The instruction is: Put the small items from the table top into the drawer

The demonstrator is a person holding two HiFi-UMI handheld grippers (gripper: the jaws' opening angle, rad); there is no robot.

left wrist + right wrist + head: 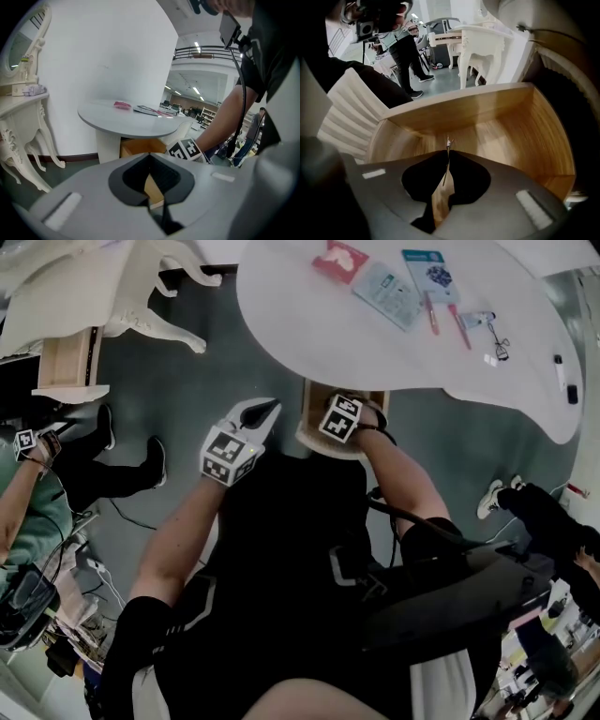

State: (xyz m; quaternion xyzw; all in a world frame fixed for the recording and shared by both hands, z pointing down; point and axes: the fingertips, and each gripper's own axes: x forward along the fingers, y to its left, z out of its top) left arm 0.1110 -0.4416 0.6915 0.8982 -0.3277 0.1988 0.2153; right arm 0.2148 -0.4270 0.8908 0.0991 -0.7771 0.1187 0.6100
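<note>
Head view, looking down at a round white table (309, 343). On top of the table, well apart from the near edge: a red packet (339, 261), a pale blue packet (386, 293) and a blue card (428, 270). Just beside these on the table, two pink pens (431, 313), lying side by side. Near the pens, a small shiny thing (487, 322), too little to tell what. Far out by the table's right edge, a black marker (572, 394). All of these up on the table top, none in the drawer.

Under the table's near edge, a wooden drawer (311, 423), pulled out and open. Bare wood on the bit of its floor that shows.

Right gripper view: right gripper (447, 143) down under the table's near edge, poking into the drawer. Jaws pressed together, tips touching. A tiny pale speck at the tips, too small to tell what.

Left gripper view: left gripper (150, 155) off the table, near its edge and just beside the drawer, held over the grey floor. Jaws closed, tip against tip, nothing held. Pointing toward the table and the drawer under it.
</note>
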